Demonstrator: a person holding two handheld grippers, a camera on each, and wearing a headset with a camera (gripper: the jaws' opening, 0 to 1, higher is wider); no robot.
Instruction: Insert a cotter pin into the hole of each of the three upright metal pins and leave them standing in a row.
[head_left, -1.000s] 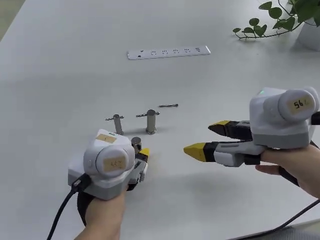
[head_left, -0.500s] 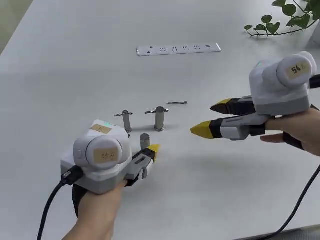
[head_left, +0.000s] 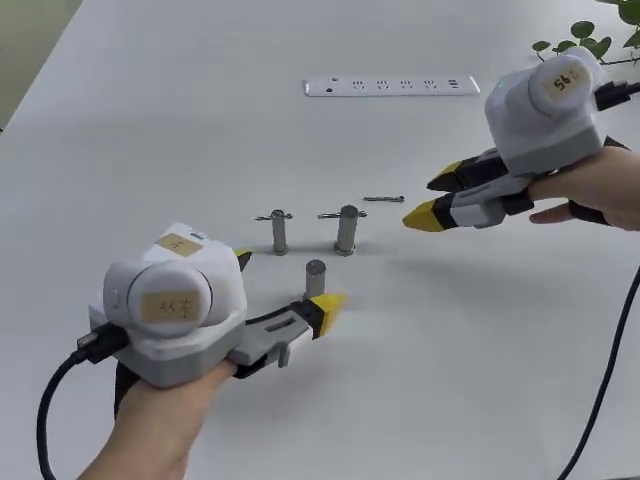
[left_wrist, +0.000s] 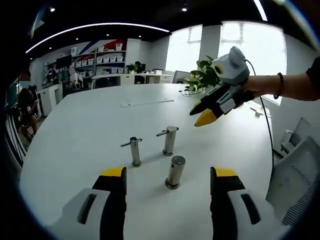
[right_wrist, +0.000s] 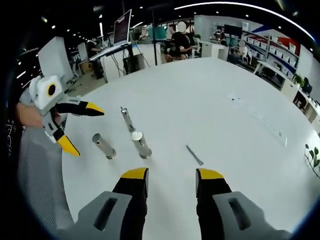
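Moved up toward the loose cotter pin (head_left: 383, 199) lying on the bench (head_left: 200, 120) right of centre, the released right tongs (head_left: 422, 202) should descend squarely across its shank, while the released left tongs (head_left: 291, 277) bracket the bare upright pin (head_left: 315, 278).

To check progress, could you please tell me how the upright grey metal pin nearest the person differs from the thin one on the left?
The thin metal pin carries a cotter pin crosswise near its top; the nearest grey metal pin has none. The nearest pin is stouter, the thin pin slimmer. Both stand upright on the white table.
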